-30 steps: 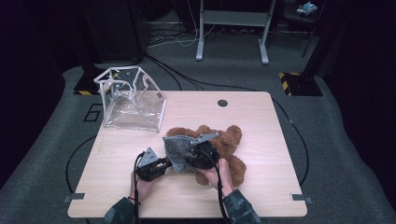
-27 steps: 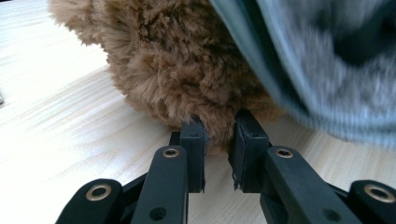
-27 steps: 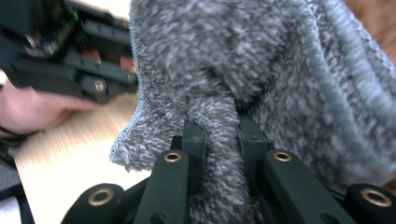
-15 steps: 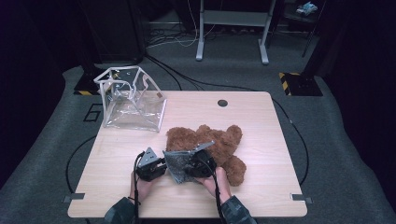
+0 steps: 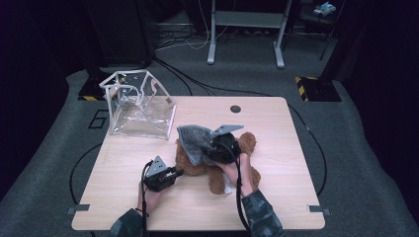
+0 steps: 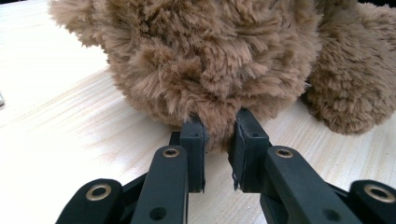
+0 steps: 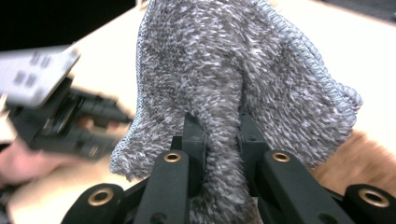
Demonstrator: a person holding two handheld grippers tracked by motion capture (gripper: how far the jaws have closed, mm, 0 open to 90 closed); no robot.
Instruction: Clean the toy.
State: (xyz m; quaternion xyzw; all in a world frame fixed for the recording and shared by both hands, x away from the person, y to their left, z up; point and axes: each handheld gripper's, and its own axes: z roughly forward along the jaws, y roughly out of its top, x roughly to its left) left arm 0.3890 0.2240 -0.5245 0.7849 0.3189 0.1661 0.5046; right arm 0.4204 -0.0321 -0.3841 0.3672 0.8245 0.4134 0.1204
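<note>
on wooden table, right gripper raised, clutching grey cloth

Plush bear lies mid-worktop; knitted cloth above it; transparent box stands at far left corner.

One readable mark: large dark numeral "6" on grey floor mat, left of table, beside clear plastic box. No legible writing, label or brand elsewhere. Yellow-black hazard stripes on base plates at floor: pattern only, no text.
</note>
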